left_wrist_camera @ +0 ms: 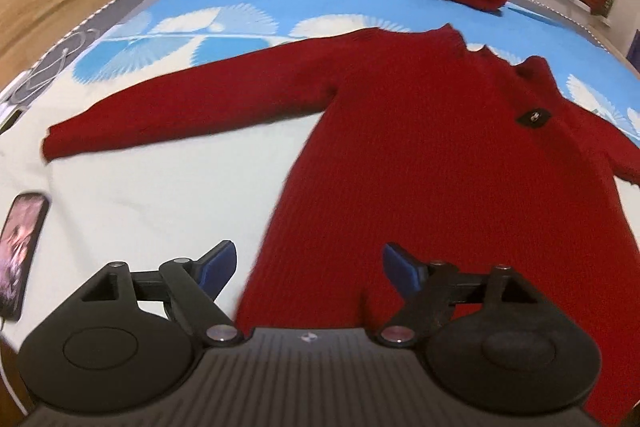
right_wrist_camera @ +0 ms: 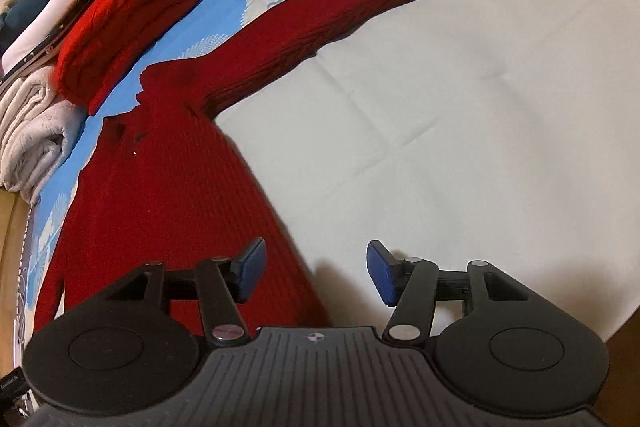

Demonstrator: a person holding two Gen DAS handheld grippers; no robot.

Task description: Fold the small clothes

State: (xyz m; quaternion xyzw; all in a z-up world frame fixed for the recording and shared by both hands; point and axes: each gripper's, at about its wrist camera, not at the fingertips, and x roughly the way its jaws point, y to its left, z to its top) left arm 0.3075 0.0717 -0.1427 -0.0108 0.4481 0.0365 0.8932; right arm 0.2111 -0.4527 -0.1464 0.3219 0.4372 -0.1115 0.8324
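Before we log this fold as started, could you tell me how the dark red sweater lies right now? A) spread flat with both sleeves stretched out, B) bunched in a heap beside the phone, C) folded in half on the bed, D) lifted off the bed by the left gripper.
A: the sweater lies flat on the bed sheet, one sleeve stretched out to the side and the other sleeve likewise, while the left gripper and right gripper are open and hold nothing.

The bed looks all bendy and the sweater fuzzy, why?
Left wrist view: the fisheye lens bows the bed, and the sweater is motion-blurred. Right wrist view: same bowing, a sharper picture, and the right gripper casts a soft shadow.
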